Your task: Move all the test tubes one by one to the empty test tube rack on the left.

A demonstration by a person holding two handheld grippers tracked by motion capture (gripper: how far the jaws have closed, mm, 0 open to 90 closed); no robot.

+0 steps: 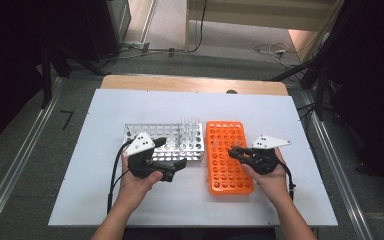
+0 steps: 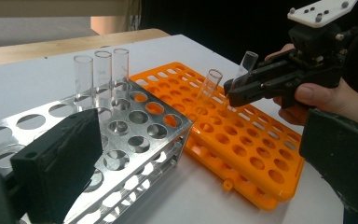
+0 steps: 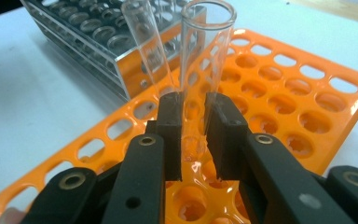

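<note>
A silver metal rack [image 1: 152, 135] and an orange plastic rack [image 1: 228, 172] lie side by side on the white board. My right gripper [image 1: 232, 151] is over the orange rack, shut on a clear test tube [image 3: 206, 51] that leans, its lower end at a hole. A second tube [image 3: 145, 44] stands in the orange rack just beyond. Three tubes [image 2: 102, 74] stand at the metal rack's far corner. My left gripper [image 1: 174, 153] hovers at the metal rack's near edge, open, with nothing between its jaws. The right gripper [image 2: 233, 93] and its tube [image 2: 248, 63] also show in the left gripper view.
The white board [image 1: 105, 190] lies on a wooden table [image 1: 190, 82], with bare board in front and to both sides of the racks. Dark stands and cables ring the table on the floor.
</note>
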